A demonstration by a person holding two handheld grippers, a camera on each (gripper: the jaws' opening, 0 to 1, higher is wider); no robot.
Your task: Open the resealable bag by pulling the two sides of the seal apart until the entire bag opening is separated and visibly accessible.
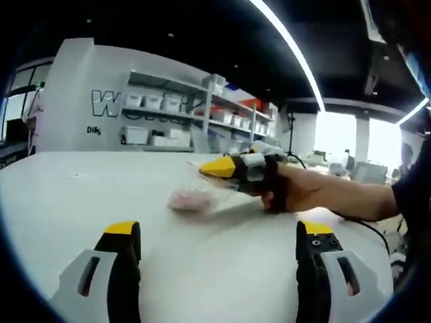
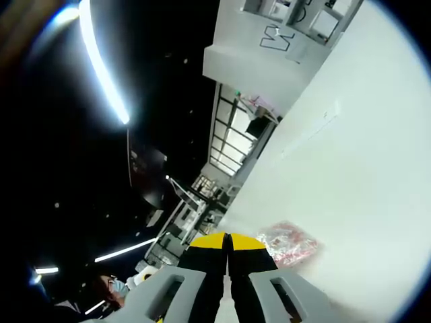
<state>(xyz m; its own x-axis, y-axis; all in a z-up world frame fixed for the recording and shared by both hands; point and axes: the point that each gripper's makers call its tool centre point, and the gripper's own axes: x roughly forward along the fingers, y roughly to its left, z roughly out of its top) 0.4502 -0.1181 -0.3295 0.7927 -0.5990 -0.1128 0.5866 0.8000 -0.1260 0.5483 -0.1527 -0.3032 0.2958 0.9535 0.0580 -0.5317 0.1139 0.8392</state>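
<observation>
A small clear resealable bag with pinkish contents lies on the white table. My right gripper, held by a person's hand, reaches in from the right, its yellow tips just above the bag's right end. Clear film seems to rise from the bag to those tips. In the right gripper view the jaws of my right gripper are pressed together, and the bag lies right beside them. My left gripper is open, jaws wide apart, short of the bag with nothing between them.
Shelves with white boxes stand along the far wall behind the table. A black cable runs over the table at the right, under the person's forearm. More desks and equipment lie beyond the table edge.
</observation>
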